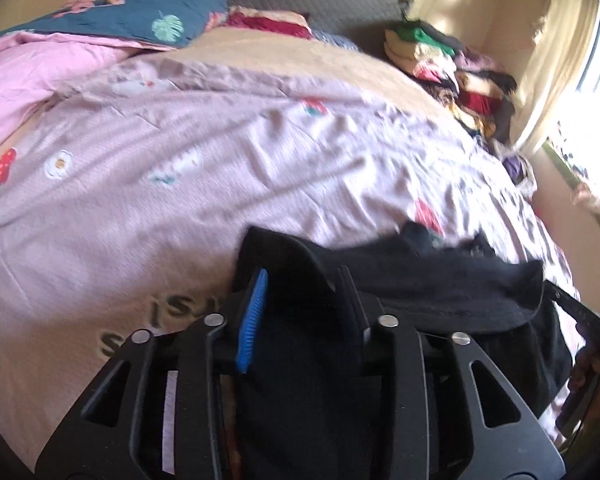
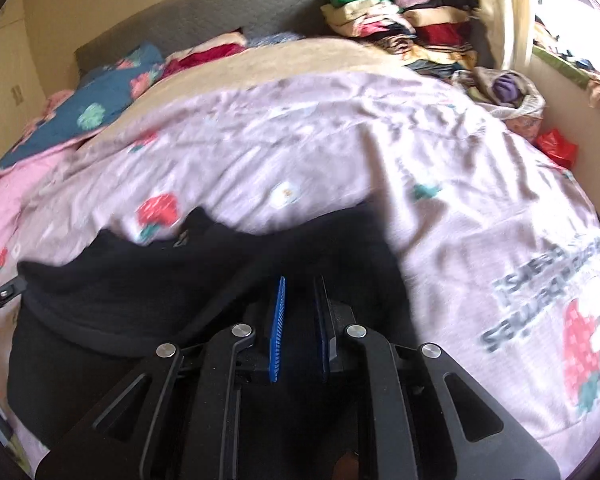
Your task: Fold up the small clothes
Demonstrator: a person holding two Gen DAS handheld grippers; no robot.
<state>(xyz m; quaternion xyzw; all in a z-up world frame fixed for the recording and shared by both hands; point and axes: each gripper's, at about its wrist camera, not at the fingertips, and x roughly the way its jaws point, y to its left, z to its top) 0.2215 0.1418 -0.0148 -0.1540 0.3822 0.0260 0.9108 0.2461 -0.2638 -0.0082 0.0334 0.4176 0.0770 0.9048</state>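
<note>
Black knit fabric, a small garment (image 1: 440, 280), lies bunched on the near part of the bed (image 1: 220, 160), over its lilac strawberry-print cover (image 2: 340, 128). Your left gripper (image 1: 300, 300) has its jaws partly apart with the cloth's left edge draped loosely between them; no firm pinch shows. Your right gripper (image 2: 300, 312) has its jaws narrow, closed on the garment's right portion, blue pads (image 2: 278, 328) facing each other with dark cloth between. Toward the bed's far right corner sits a stack of folded clothes (image 2: 412, 28); on its far left side lie a blue floral quilt (image 1: 140, 16) and a pink sheet (image 1: 28, 76).
</note>
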